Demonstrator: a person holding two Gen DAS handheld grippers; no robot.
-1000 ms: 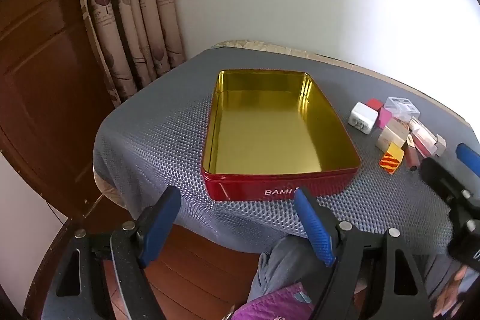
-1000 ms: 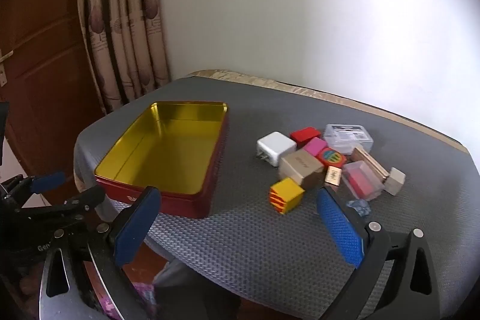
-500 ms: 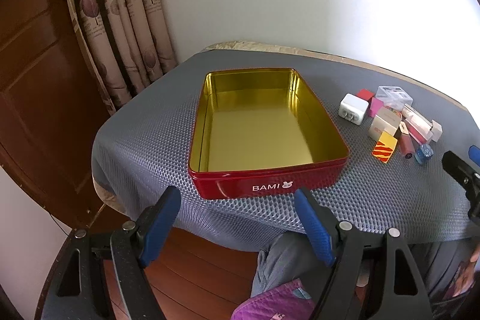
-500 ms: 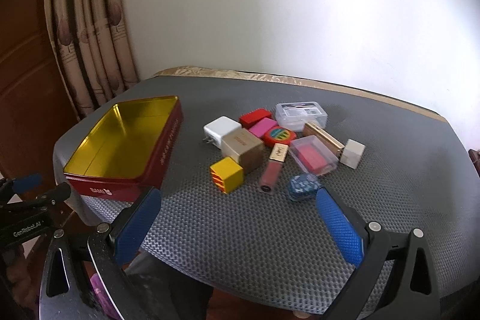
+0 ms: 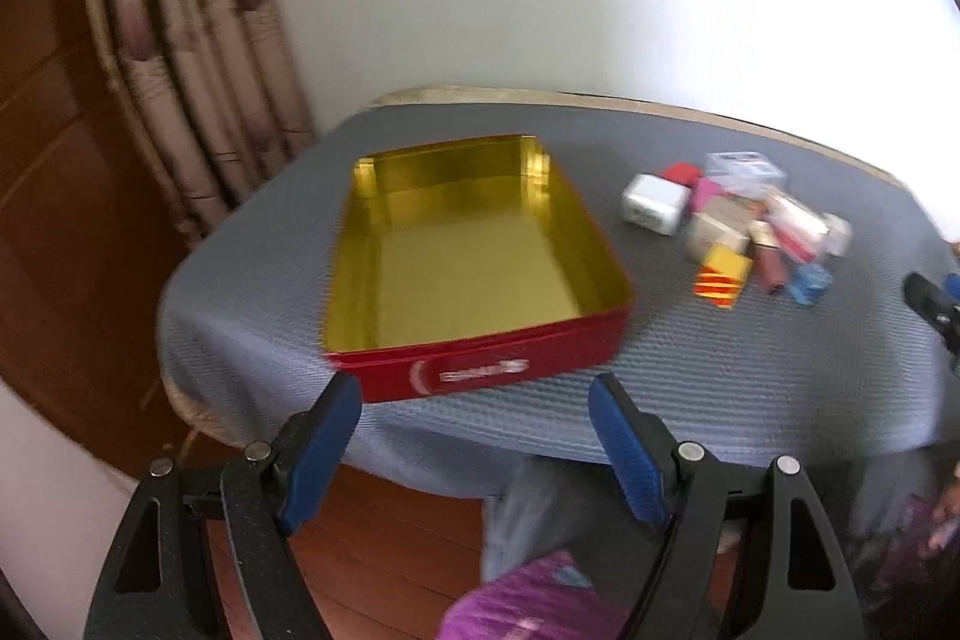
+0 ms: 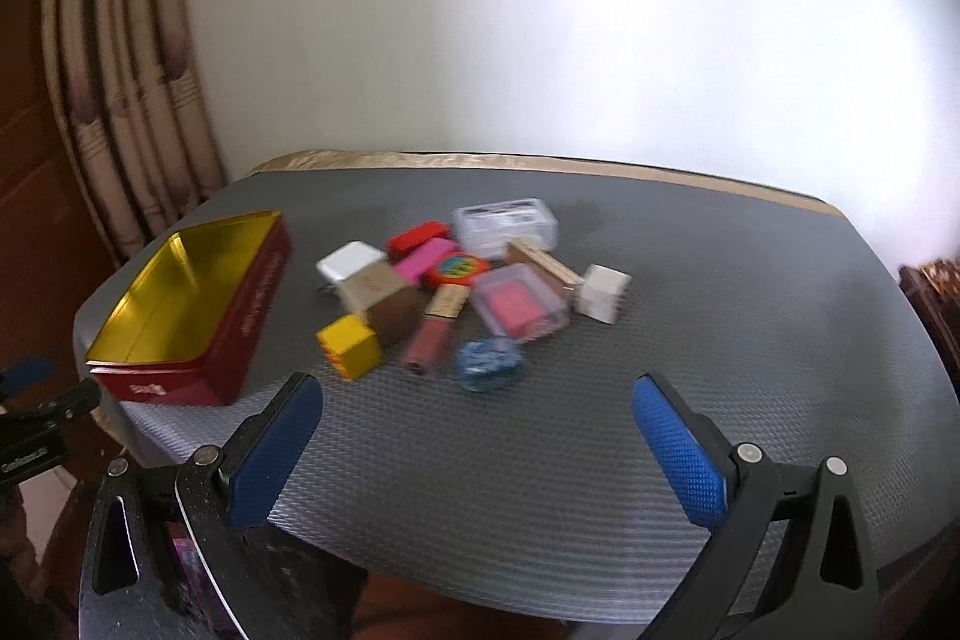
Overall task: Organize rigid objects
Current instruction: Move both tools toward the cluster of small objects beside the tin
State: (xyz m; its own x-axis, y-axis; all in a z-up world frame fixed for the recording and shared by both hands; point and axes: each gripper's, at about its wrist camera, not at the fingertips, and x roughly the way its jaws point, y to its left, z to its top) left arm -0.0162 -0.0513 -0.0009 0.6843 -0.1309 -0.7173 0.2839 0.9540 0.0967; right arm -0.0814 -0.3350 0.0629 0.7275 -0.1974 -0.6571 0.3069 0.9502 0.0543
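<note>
An empty red tin with a gold inside (image 5: 480, 364) sits on the grey mat; in the right wrist view it stands at the left (image 6: 246, 316). To its right lies a cluster of small items: a white charger (image 6: 348, 263), a yellow cube (image 6: 350, 345), a tan box (image 6: 387, 301), a lip gloss tube (image 6: 429, 337), a pink clear case (image 6: 519, 307), a blue item (image 6: 487, 363) and a white cube (image 6: 603, 292). My left gripper (image 5: 477, 427) is open, in front of the tin. My right gripper (image 6: 477, 433) is open, short of the cluster.
The table (image 6: 720, 340) is covered by a grey textured mat and stands against a white wall. Curtains (image 5: 198, 58) and a brown wooden door (image 5: 48, 196) are at the left. The table's near edge drops to a wooden floor (image 5: 390, 544).
Both views have shifted right and are motion-blurred. The right gripper has moved nearer the cluster, and the tin has slid to the left in its view. Both grippers stay open.
</note>
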